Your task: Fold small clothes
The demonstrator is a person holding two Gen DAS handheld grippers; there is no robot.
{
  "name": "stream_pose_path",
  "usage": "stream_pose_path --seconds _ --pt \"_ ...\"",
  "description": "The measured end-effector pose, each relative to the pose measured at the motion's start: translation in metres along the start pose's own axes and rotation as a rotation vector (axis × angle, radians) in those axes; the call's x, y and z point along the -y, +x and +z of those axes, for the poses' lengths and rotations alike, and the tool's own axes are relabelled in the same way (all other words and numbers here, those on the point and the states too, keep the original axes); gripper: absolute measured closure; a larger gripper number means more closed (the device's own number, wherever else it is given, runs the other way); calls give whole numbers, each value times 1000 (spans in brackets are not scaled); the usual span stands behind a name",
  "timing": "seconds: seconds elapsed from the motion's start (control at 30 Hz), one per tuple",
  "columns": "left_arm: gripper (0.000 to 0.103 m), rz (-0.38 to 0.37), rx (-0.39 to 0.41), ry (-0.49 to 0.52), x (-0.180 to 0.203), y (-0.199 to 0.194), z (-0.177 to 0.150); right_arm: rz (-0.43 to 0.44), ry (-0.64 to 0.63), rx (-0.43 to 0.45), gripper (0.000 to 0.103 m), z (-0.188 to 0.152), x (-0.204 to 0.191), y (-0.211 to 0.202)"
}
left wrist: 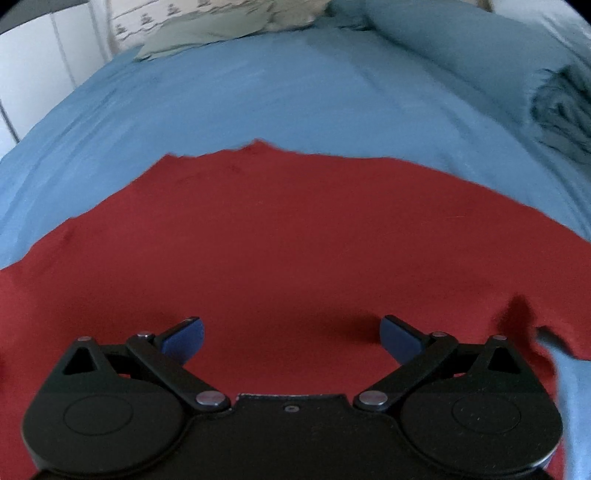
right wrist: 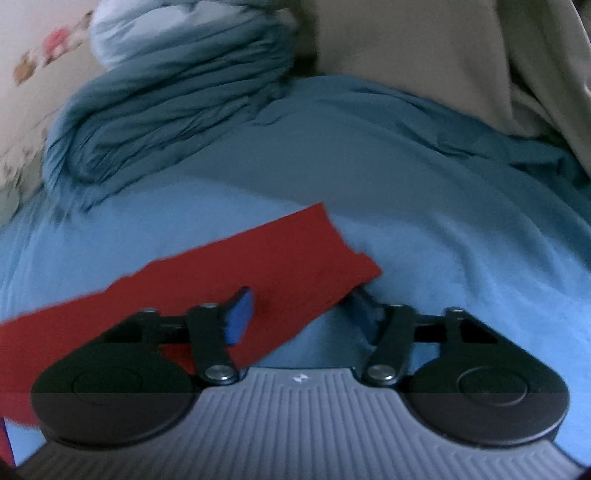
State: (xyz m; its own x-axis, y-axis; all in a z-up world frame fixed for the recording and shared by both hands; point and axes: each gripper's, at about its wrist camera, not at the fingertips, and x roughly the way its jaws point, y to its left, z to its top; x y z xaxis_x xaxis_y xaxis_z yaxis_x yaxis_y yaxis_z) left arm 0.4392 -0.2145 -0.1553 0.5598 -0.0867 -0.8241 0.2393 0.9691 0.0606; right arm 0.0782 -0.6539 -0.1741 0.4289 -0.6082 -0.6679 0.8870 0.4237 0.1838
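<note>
A red garment (left wrist: 295, 229) lies flat on the blue bedsheet (left wrist: 258, 92) and fills the lower half of the left wrist view. My left gripper (left wrist: 291, 332) hovers over it, open wide, with nothing pinched between its blue pads. In the right wrist view a corner strip of the red garment (right wrist: 258, 258) runs between the fingers of my right gripper (right wrist: 301, 310). One pad sits on top of the cloth and the other is at its edge, partly hidden under it. The jaws stand apart with a gap, not pressing the cloth.
A bundled dark teal blanket (right wrist: 177, 110) lies beyond the garment, also seen at the right as a teal blanket (left wrist: 561, 110). A blue pillow (left wrist: 443, 37) and pale green cloth (left wrist: 207, 33) sit at the far side. Beige fabric (right wrist: 424, 44) hangs at the back.
</note>
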Motion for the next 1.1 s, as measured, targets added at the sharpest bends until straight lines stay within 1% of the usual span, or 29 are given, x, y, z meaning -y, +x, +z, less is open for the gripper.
stream_pose_path --seconds 0.03,0.07,0.1,0.13,0.2,0.23,0.33,0.4,0.53,0.6,0.67,0.73,0.8,0.87,0.9,0.93,0.97,1.0,1.07,1.1 --pt "0 7 1 -6 -5 1 0 -4 12 2 59 2 1 2" --pt "0 20 4 -8 -9 3 1 -9 18 2 69 4 2 2" --pt "0 33 8 -5 -12 6 3 -7 20 2 74 6 0 2" --pt "0 43 6 -1 -14 9 4 -7 12 4 83 8 -3 0" --pt "0 48 -1 -6 -19 15 7 -9 -29 16 83 13 -15 -5" --pt "0 43 -9 -13 -22 18 8 4 -47 27 83 16 -23 -9" --pt "0 12 -44 -29 -27 29 11 69 -96 43 83 28 -52 -24" --pt "0 2 -51 -32 -27 33 12 129 -125 56 83 37 -82 -35" --pt "0 -20 -66 -15 -30 36 17 286 -159 82 83 52 -163 -62" --pt "0 -46 -67 -19 -36 33 15 382 -175 91 83 55 -215 -77" --pt "0 -61 -65 -27 -43 31 14 483 -200 85 83 50 -271 -89" --pt "0 -69 -67 -29 -52 28 13 601 -218 64 83 37 -323 -99" --pt "0 -64 -62 -23 -65 23 11 725 -228 9 83 14 -372 -103" --pt "0 -47 -59 -17 -81 18 7 840 -245 -86 83 -19 -415 -97" --pt "0 -38 -59 -16 -90 16 4 883 -257 -153 83 -38 -433 -91" --pt "0 -29 -67 -16 -98 14 1 910 -271 -224 83 -58 -449 -83" --pt "0 -26 -72 -15 -108 11 -4 911 -295 -295 83 -82 -463 -75" --pt "0 -32 -73 -13 -116 9 -8 901 -317 -349 83 -99 -472 -70" --pt "0 -35 -84 -15 -131 8 -17 881 -353 -430 83 -136 -481 -61" --pt "0 -39 -90 -22 -139 8 -21 871 -364 -446 83 -148 -482 -59"
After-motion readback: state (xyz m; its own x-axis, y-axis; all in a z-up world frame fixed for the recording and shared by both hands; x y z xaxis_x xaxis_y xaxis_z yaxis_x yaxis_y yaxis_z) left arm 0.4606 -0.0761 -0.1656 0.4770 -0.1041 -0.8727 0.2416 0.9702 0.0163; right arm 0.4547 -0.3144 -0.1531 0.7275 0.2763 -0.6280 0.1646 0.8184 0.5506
